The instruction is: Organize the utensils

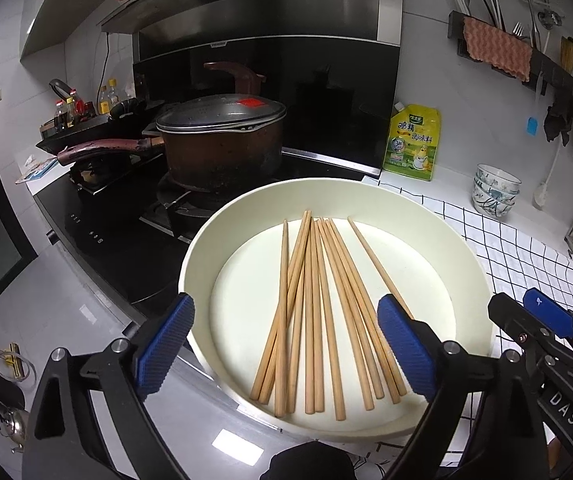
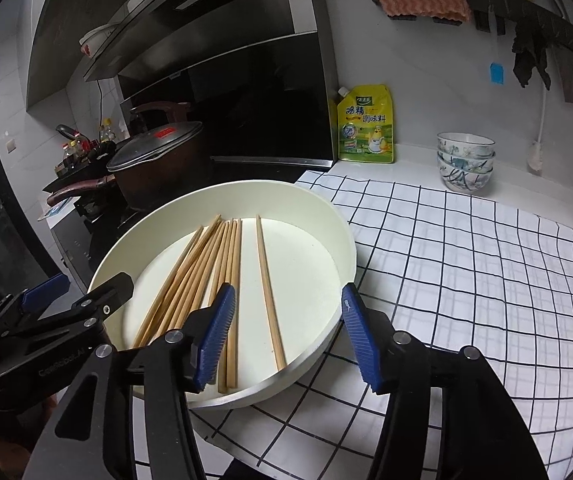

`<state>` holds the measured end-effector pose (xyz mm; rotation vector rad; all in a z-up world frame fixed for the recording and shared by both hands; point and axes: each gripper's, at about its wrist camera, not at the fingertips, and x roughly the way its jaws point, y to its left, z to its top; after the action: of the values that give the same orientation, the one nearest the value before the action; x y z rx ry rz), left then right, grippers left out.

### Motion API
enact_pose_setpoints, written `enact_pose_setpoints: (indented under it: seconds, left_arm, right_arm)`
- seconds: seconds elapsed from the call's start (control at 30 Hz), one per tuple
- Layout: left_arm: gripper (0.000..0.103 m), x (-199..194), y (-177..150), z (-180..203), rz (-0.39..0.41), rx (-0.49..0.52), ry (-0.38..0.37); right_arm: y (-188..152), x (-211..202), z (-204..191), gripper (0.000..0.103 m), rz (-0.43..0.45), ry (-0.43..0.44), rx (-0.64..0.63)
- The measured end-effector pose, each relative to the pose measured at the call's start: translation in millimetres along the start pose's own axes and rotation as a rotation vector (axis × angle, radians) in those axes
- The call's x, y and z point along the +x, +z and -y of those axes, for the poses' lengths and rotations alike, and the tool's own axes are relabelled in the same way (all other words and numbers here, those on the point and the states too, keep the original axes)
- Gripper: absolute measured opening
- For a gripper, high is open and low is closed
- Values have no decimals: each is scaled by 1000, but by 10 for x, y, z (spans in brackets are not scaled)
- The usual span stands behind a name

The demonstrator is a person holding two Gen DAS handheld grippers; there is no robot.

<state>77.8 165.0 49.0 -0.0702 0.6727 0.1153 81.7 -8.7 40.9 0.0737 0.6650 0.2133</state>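
Several wooden chopsticks point(image 1: 318, 312) lie side by side in a round cream tray point(image 1: 426, 216) on the counter; one chopstick point(image 2: 268, 292) lies apart to the right of the bundle point(image 2: 202, 276). My left gripper point(image 1: 286, 344) is open and empty, its blue fingers straddling the near ends of the bundle, just above the tray. My right gripper point(image 2: 286, 336) is open and empty over the tray's point(image 2: 326, 208) near right rim, its fingers either side of the lone chopstick. The right gripper also shows in the left wrist view point(image 1: 542, 320).
A lidded pot point(image 1: 222, 140) and a dark pan point(image 1: 86, 136) stand on the stove to the left. A yellow seasoning pouch point(image 2: 366, 124), stacked bowls point(image 2: 464, 160), a checked cloth point(image 2: 466, 260) and a wall rack of utensils point(image 1: 502, 32) lie right.
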Motion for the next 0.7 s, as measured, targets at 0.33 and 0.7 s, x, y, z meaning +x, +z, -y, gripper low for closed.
enact_pose_setpoints:
  seconds: [0.33,0.7]
  left_arm:
    - [97,-83,-60,63,-2,22,17]
    - [97,-155,-92,89,-2,24,10]
  right_arm:
    - [-65,-142,47,61,21,-20,14]
    - [-118,-221,92,63,27,-34,24]
